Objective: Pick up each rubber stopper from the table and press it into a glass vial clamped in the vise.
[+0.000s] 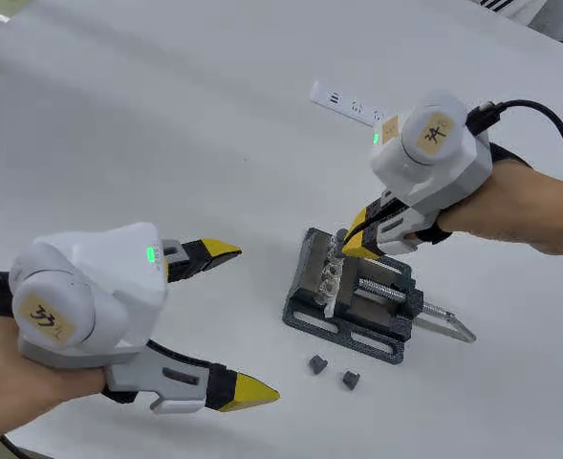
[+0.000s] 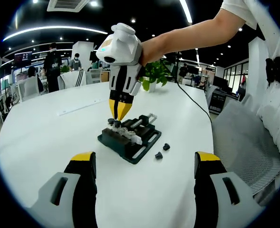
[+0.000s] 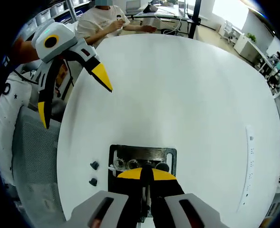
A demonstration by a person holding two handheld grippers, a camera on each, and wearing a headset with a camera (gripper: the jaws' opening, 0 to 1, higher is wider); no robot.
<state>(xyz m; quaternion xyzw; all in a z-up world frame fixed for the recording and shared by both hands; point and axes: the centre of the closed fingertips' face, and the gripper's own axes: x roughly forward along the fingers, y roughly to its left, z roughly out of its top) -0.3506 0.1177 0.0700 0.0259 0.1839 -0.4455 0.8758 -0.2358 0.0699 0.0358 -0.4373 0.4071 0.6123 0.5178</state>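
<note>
Plainly the coming pick turns on the two loose stoppers [image 1: 317, 363], which lie side by side on the white tabletop [image 1: 166, 143], apart from the vise [image 1: 388, 312] and at about 6 o'clock from it in the head view. From the left gripper [image 1: 233, 320] they sit at roughly 4 o'clock, just beyond its lower fingertip, so this hand looks the nearer of the two. Its fingers are spread wide, holding and touching nothing. The stoppers are small squat plugs with no clear long axis, so the approach angle probably matters little. The right gripper [image 1: 359, 246] hangs over the vise with its fingers pressed together, tips pointing down at the 12 o'clock end of the row of glass vials [image 1: 333, 277]. That row runs roughly 12 to 6 o'clock between the vise's clamping faces. Whether a stopper is pinched at those tips, or pushed under them, I cannot tell, since the tips hide that spot
</note>
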